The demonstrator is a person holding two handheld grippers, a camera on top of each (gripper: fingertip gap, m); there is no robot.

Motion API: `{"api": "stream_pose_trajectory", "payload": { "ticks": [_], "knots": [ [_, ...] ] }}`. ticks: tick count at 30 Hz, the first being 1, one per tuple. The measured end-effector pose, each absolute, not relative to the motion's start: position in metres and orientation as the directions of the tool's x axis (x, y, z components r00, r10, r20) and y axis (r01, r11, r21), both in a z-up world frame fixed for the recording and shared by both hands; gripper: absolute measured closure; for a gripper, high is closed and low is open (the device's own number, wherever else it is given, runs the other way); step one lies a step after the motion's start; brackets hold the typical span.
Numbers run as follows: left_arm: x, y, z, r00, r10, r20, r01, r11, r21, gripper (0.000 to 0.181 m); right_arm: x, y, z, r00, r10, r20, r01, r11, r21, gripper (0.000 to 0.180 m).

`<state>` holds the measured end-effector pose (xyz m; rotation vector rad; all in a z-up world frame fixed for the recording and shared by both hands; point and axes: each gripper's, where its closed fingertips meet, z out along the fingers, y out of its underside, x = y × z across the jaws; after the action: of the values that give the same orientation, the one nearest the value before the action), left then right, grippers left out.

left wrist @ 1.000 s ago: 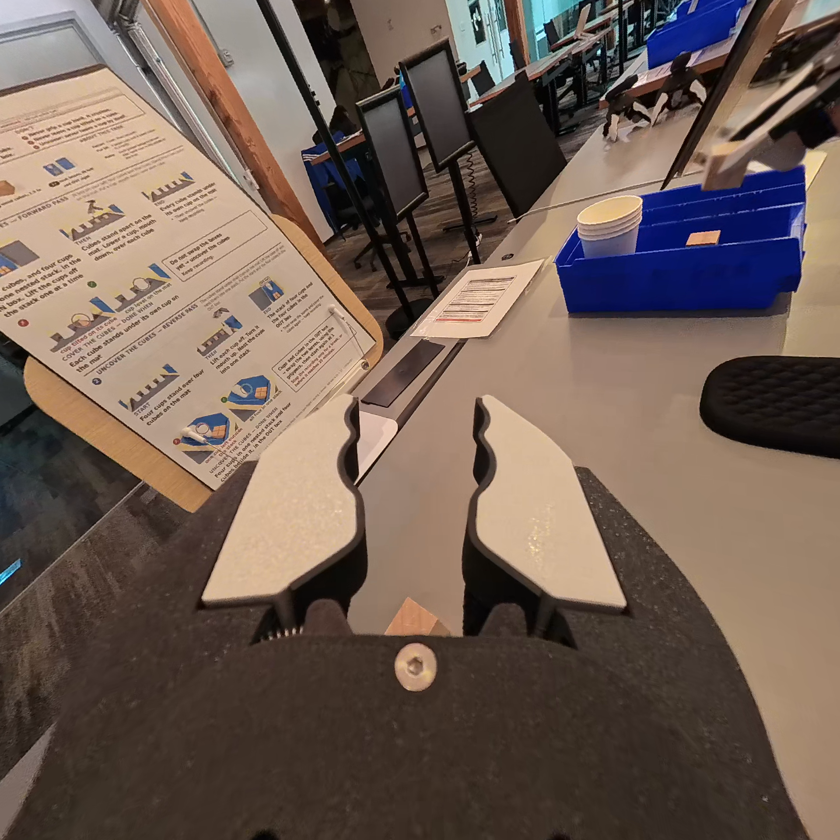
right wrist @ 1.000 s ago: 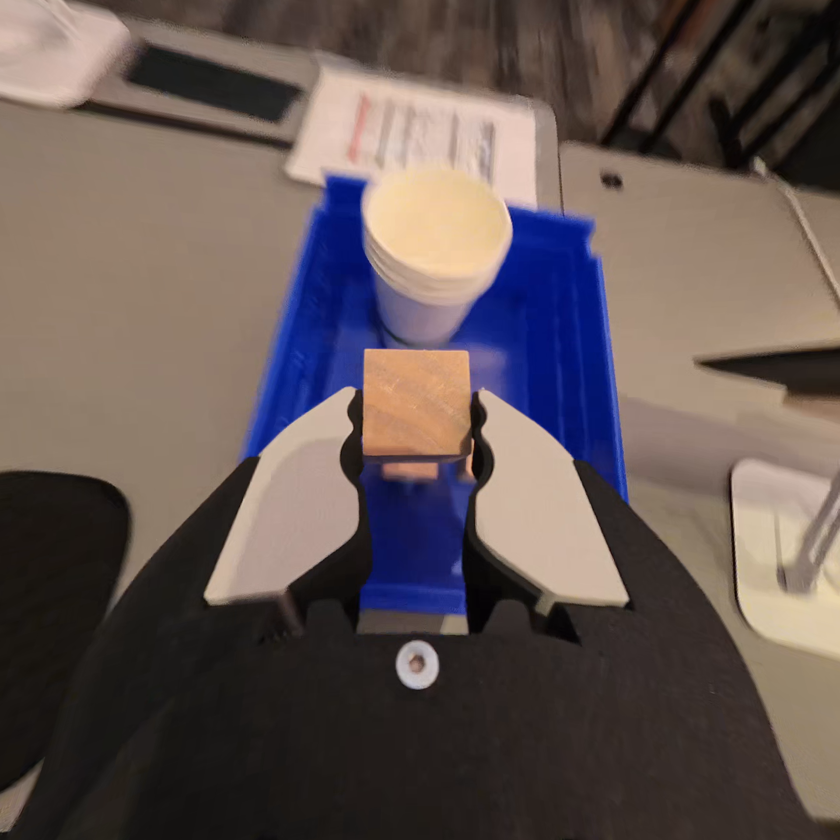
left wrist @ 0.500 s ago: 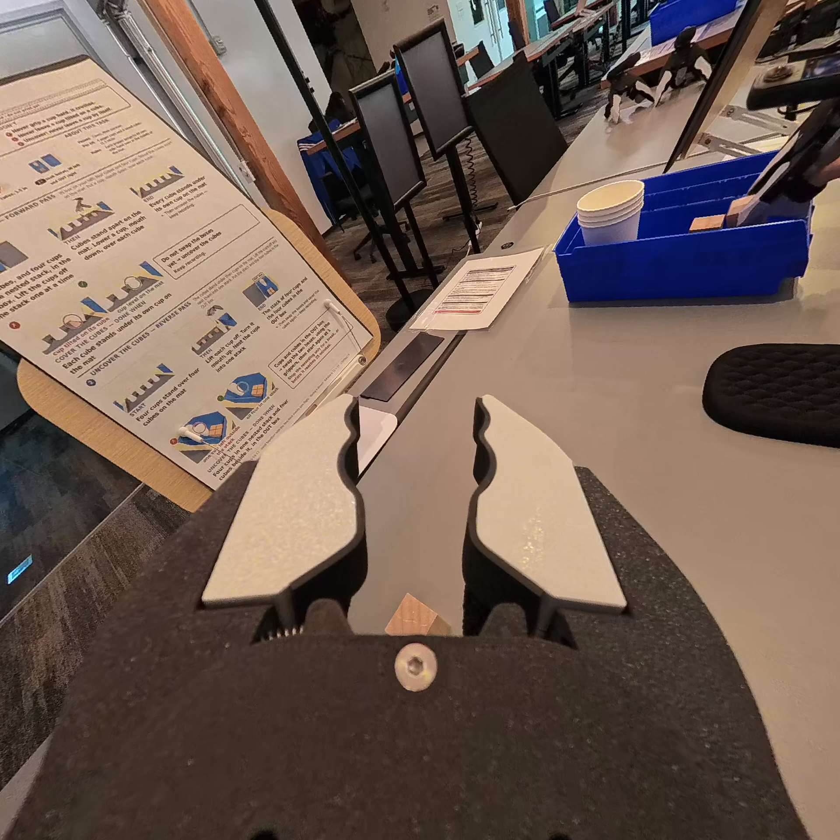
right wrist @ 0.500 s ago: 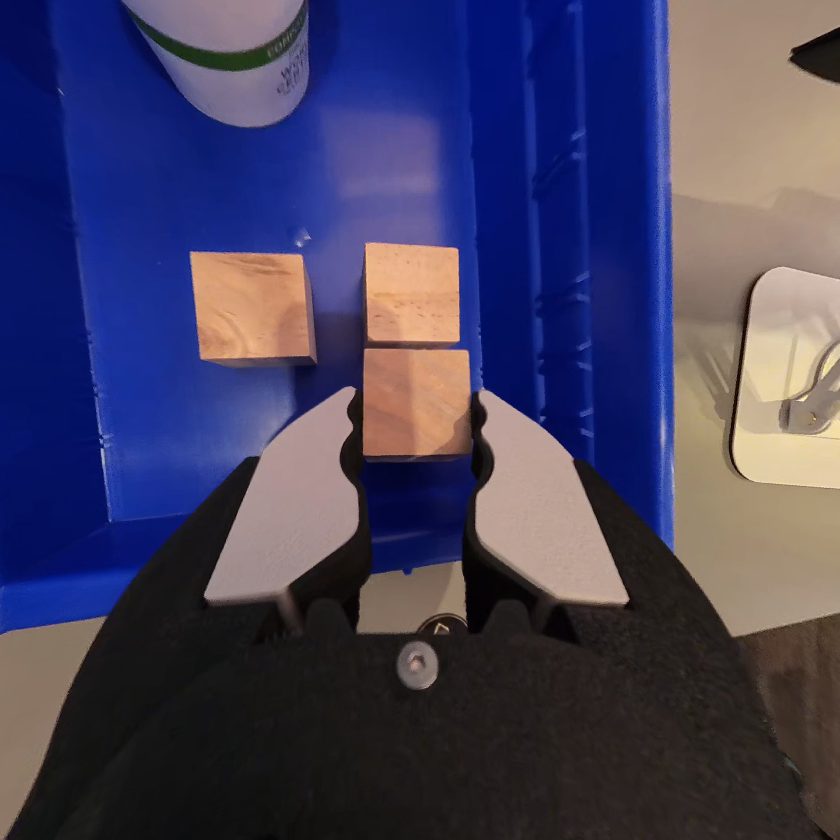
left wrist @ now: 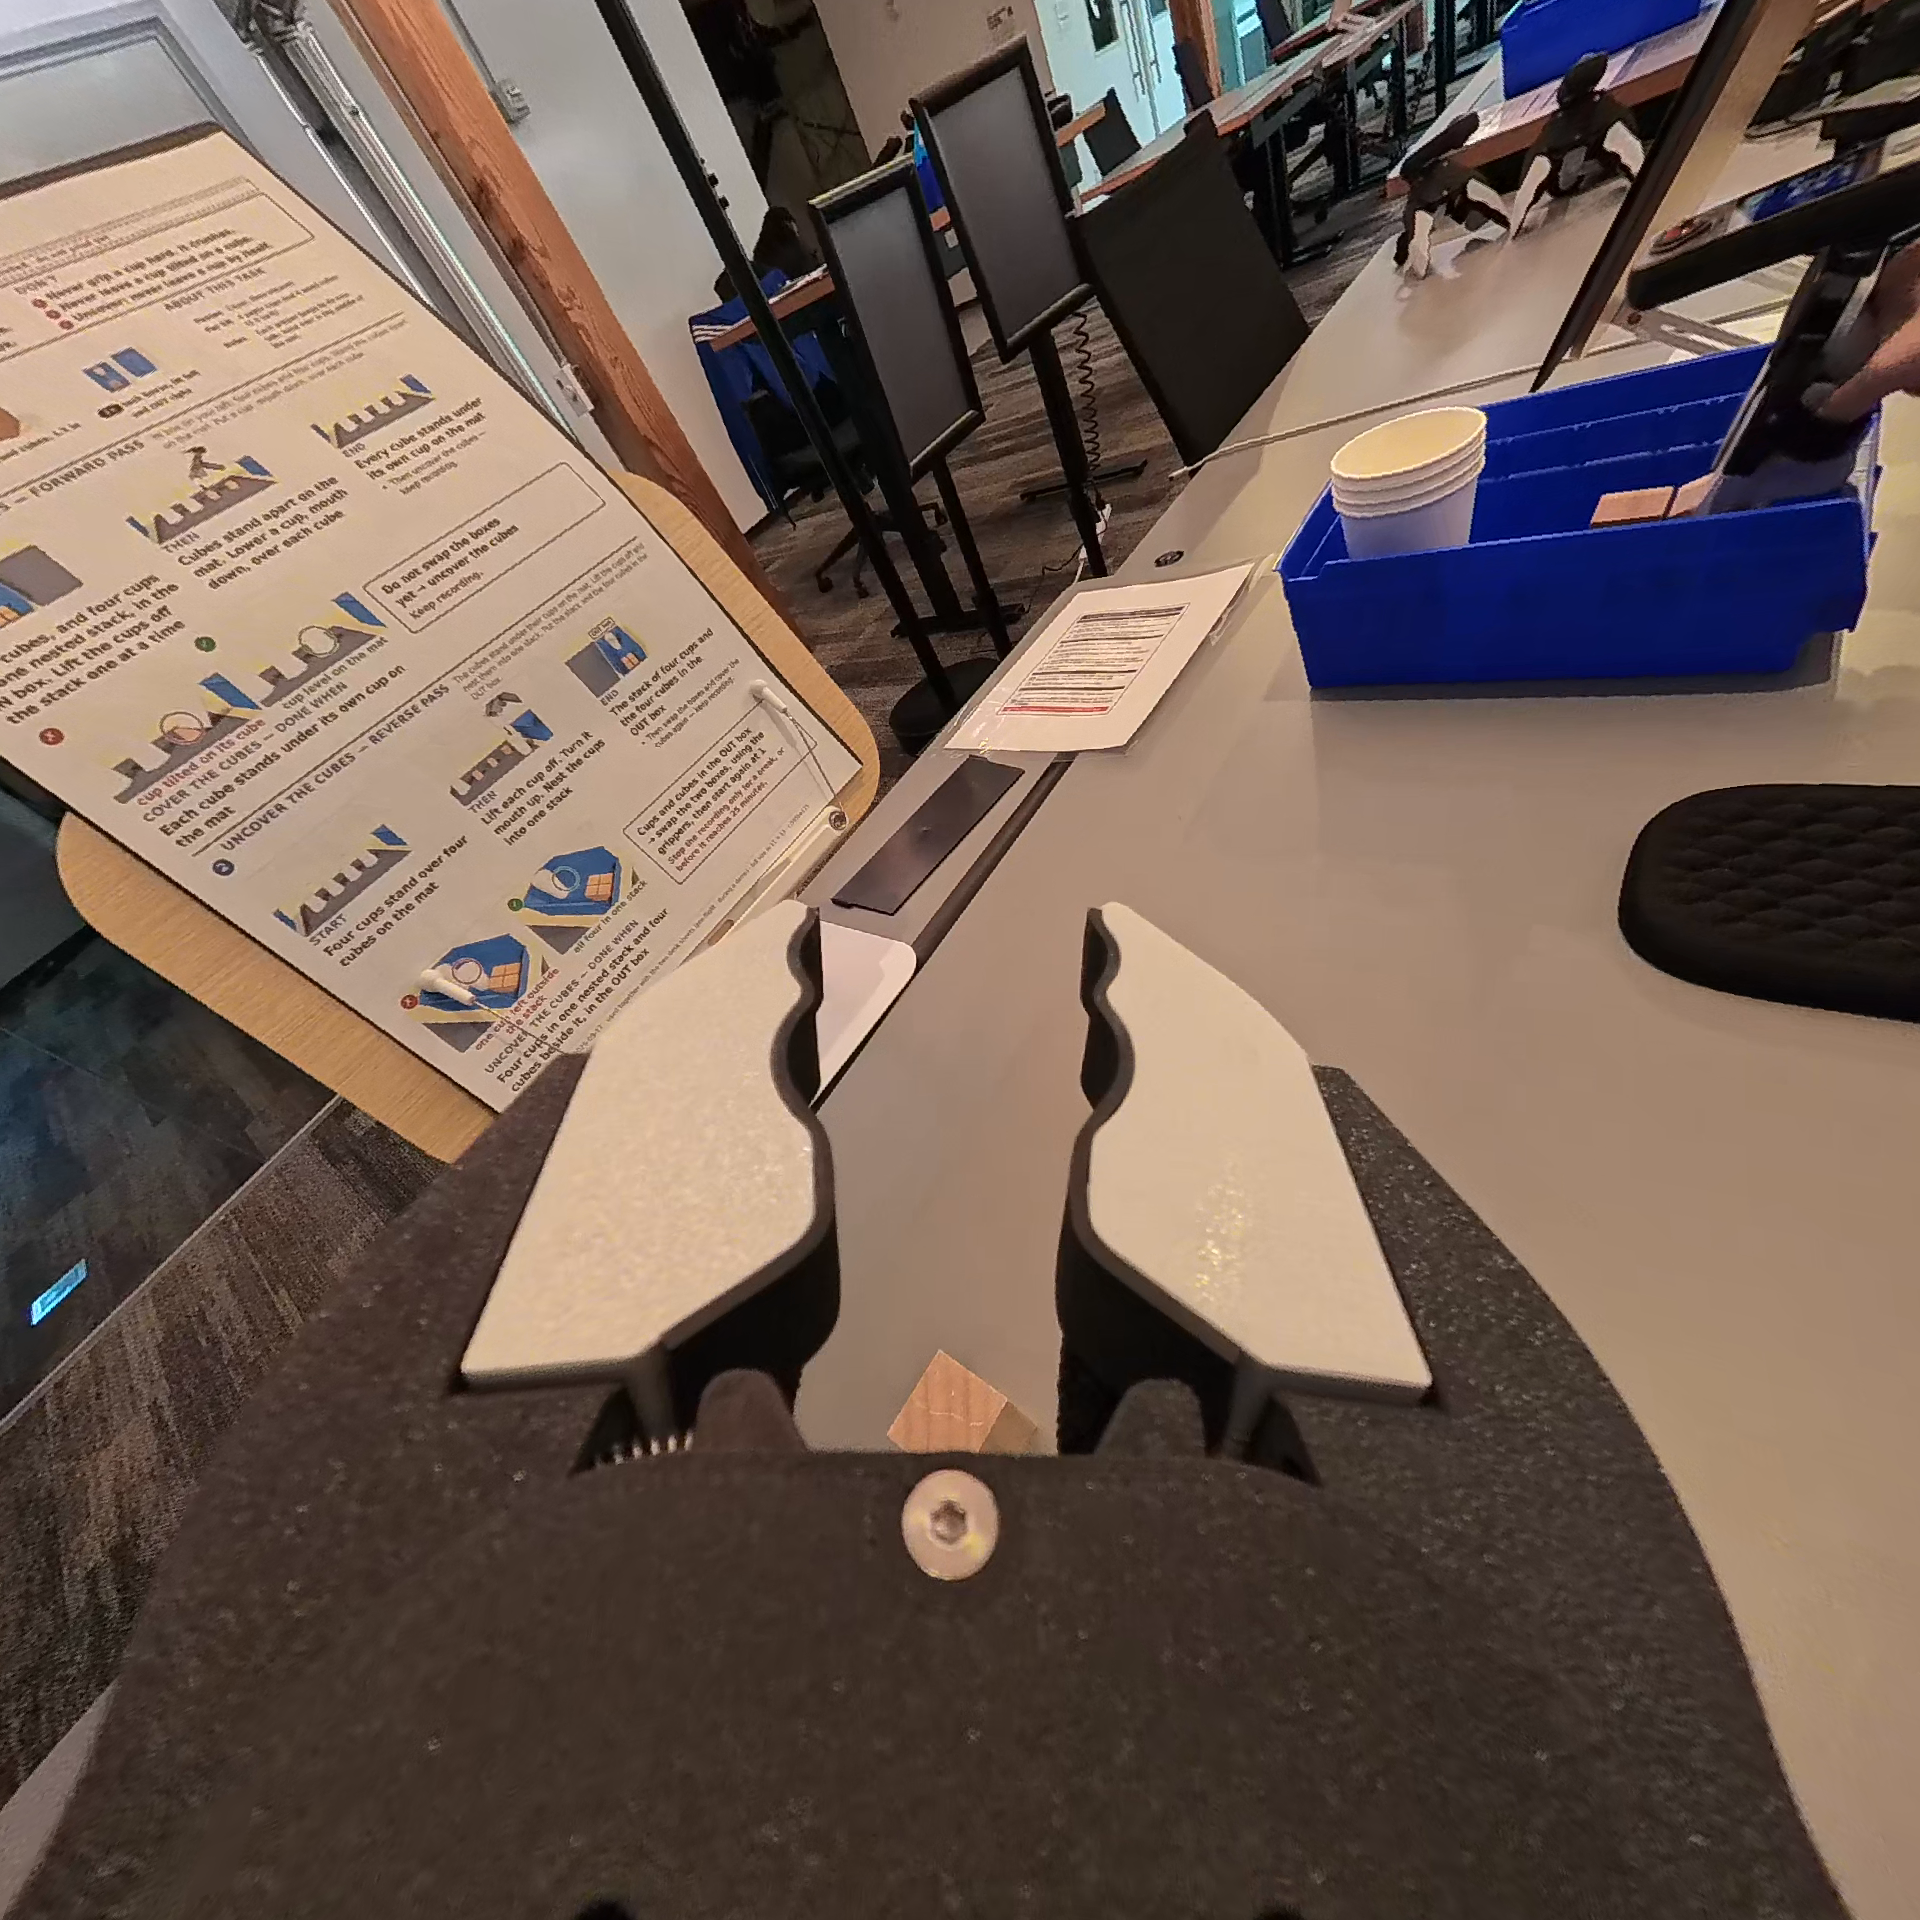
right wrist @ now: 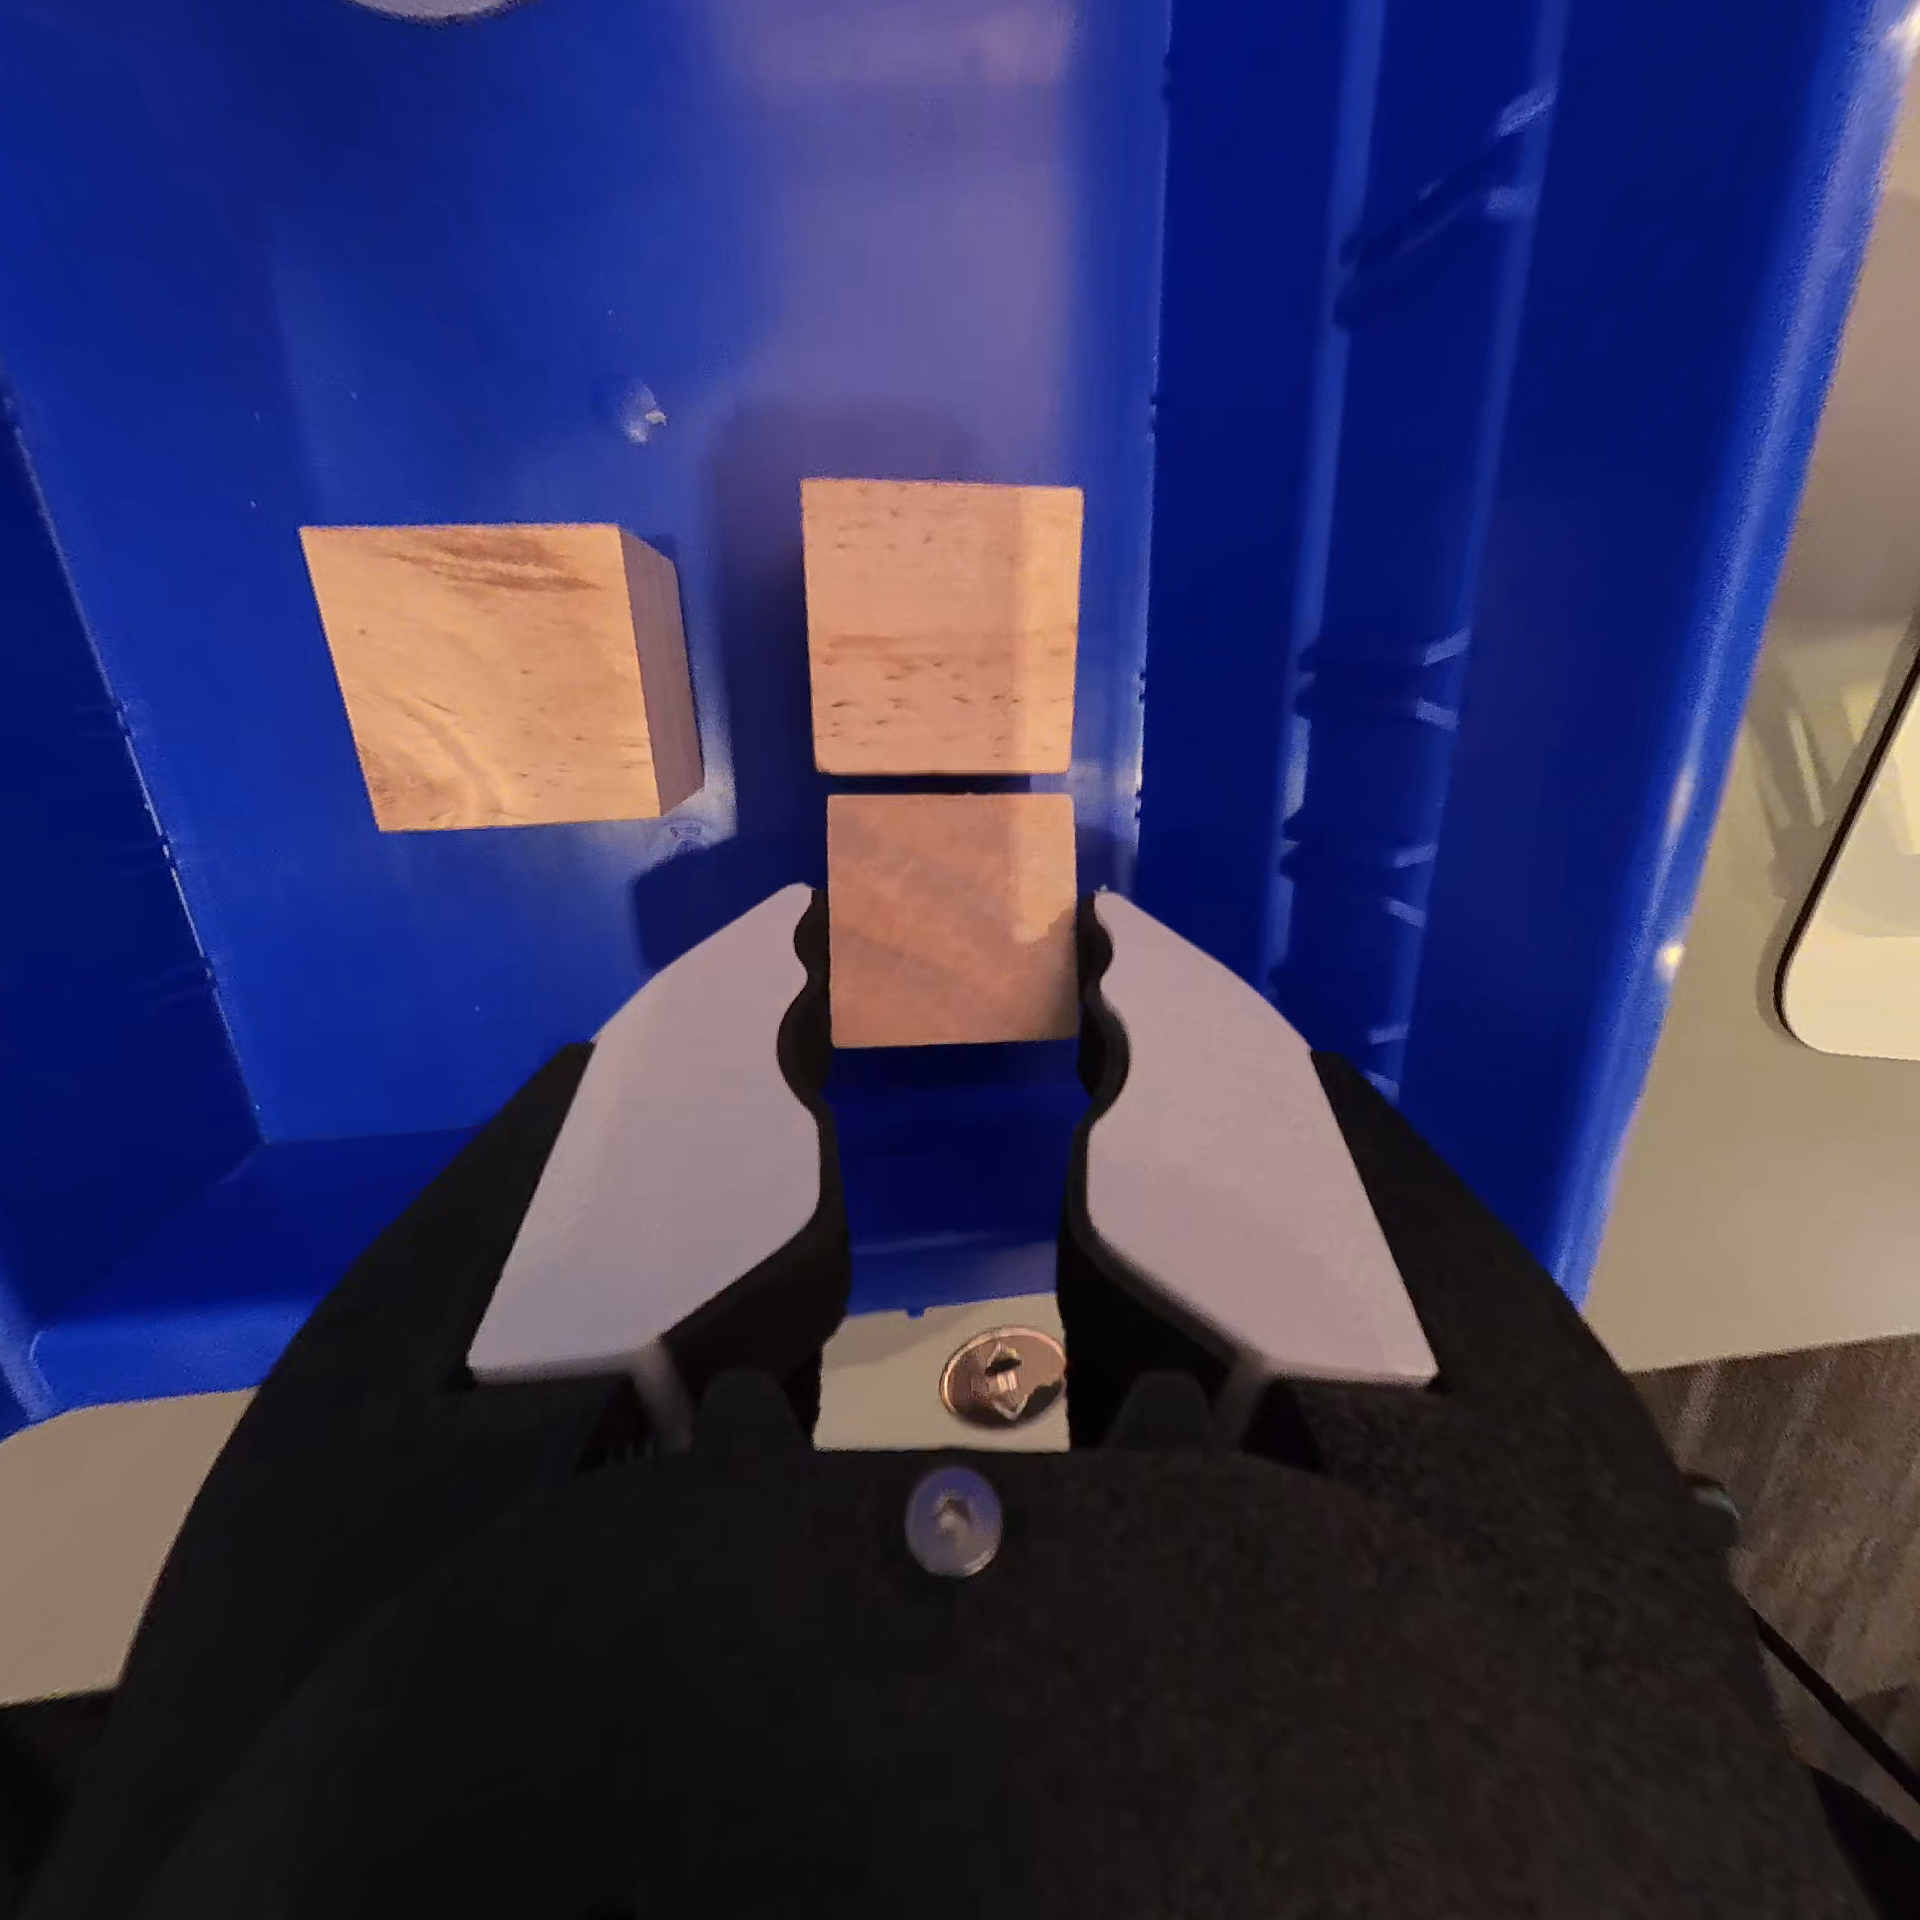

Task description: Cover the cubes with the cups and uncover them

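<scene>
My right gripper (right wrist: 945, 914) is shut on a wooden cube (right wrist: 951, 966) and holds it low inside the blue bin (right wrist: 1351, 520). The held cube sits just in front of a second cube (right wrist: 940, 623), and a third cube (right wrist: 499, 675) lies to the left. In the left wrist view the bin (left wrist: 1558, 613) stands at the far right with a nested stack of white paper cups (left wrist: 1408, 488), and the right gripper (left wrist: 1787, 436) reaches into it. My left gripper (left wrist: 951, 977) is open and empty above the grey table. Another cube (left wrist: 961, 1408) shows below, between the finger bases.
A black quilted mat (left wrist: 1787, 894) lies on the table (left wrist: 1351, 1039) at the right. A printed sheet (left wrist: 1112, 655) lies near the bin. A large instruction board (left wrist: 312, 623) leans at the left, beyond the table edge. A white stand base (right wrist: 1849, 935) sits right of the bin.
My right gripper has come down into the blue bin with the cube, next to the two cubes lying there. My left gripper has hardly moved.
</scene>
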<state>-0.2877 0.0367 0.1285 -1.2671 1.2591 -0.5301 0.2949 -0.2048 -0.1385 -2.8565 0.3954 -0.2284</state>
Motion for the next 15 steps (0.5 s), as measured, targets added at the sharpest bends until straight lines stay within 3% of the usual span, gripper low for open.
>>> {"api": "stream_pose_trajectory", "payload": {
  "ticks": [9,15],
  "knots": [
    [-0.287,0.036,0.128,0.303,-0.865,-0.399,-0.322,0.301,-0.897,0.134,0.287,-0.219,-0.144,0.954,-0.277,0.115,-0.266,-0.958,-0.105,0.134],
    [-0.290,0.037,0.130,0.307,-0.866,-0.395,-0.311,0.301,-0.902,0.133,0.294,-0.225,-0.128,0.940,-0.295,0.172,-0.269,-0.950,-0.159,0.125]
  ]
}}
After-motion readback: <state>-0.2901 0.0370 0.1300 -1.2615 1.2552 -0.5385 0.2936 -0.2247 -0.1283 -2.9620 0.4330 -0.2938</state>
